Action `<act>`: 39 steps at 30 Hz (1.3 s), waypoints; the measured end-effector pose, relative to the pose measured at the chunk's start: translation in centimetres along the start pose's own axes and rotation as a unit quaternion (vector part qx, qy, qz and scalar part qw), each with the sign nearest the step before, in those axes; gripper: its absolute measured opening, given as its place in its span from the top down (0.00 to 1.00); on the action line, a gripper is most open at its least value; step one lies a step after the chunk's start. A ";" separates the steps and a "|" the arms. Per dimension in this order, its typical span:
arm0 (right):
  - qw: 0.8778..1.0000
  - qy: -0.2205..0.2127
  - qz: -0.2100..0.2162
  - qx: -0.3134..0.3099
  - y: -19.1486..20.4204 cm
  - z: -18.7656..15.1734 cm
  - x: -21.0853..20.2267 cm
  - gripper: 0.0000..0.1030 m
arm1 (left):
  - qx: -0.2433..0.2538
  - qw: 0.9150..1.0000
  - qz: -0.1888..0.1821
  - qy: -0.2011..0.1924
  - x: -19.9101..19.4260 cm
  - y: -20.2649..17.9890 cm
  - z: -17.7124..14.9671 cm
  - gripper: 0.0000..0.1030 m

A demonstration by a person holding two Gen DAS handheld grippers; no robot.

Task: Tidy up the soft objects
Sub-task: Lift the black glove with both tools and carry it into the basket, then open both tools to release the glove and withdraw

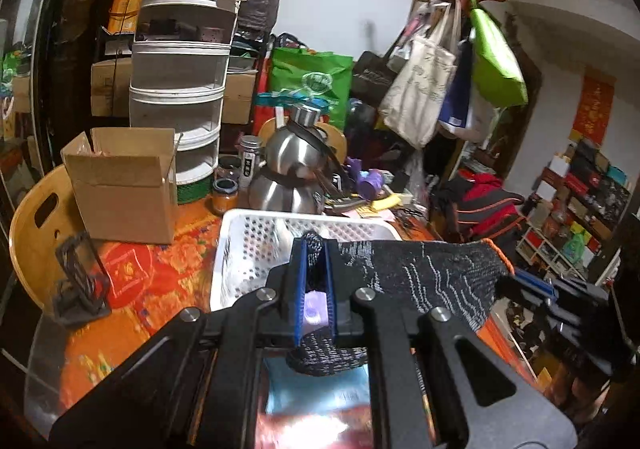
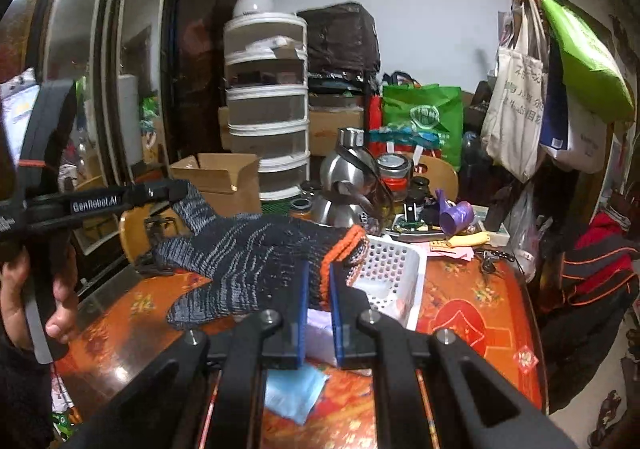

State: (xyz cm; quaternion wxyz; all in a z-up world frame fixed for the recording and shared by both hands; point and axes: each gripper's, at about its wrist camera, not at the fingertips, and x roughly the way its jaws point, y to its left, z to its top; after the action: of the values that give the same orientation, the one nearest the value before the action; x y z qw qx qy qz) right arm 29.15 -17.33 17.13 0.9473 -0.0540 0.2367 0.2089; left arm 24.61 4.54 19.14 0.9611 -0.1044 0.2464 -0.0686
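Cluttered tabletop (image 2: 472, 313) below; glove (image 2: 256, 253) stretched over basket (image 2: 400, 269), left gripper (image 1: 316, 269) clamping a fingertip, right gripper (image 2: 319, 289) clamping the cuff.

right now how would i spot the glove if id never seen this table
Find the orange patterned table with the white perforated basket on it. Stretched in the air in front of that basket is the glove, held at a fingertip by the left gripper and at the cuff by the right gripper. Its dark speckled knit with an orange cuff edge matches nothing nearby.
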 end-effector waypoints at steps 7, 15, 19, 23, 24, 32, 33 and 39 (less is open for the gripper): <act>0.999 0.041 -0.034 0.002 -2.0 1.1 6.8 0.92 | 0.007 0.998 0.046 0.030 7.2 -0.4 4.7 0.92; 0.996 0.077 -0.024 0.046 -4.9 -0.8 13.5 0.92 | -0.004 0.995 0.075 0.069 15.2 0.9 4.3 0.92; 0.994 0.101 -0.028 0.036 -5.0 -2.6 16.3 0.92 | -0.003 0.993 0.081 0.084 17.7 1.4 2.7 0.92; 0.992 0.116 -0.025 0.032 -5.0 -3.8 17.4 0.92 | -0.003 0.990 0.090 0.106 20.4 2.3 0.5 0.92; 0.992 0.120 -0.024 0.033 -5.1 -4.1 17.7 0.92 | -0.002 0.990 0.091 0.110 20.7 2.6 -0.1 0.92; 0.989 0.130 -0.048 0.042 -5.6 -4.5 17.5 0.46 | -0.005 0.987 0.103 0.120 21.4 4.2 -2.5 0.65; 0.990 0.122 -0.058 0.042 -5.8 -4.5 17.0 0.37 | -0.002 0.987 0.109 0.118 21.1 4.2 -2.5 0.42; 0.991 0.096 -0.040 0.086 -7.1 -5.5 13.7 0.30 | 0.014 0.990 0.114 0.081 17.6 4.3 -2.7 0.23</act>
State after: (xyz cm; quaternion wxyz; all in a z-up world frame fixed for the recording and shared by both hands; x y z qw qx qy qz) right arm 40.75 -19.86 5.87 0.9290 -0.0013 0.3411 0.1436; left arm 38.97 5.02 7.74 0.9409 -0.0564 0.3327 0.0300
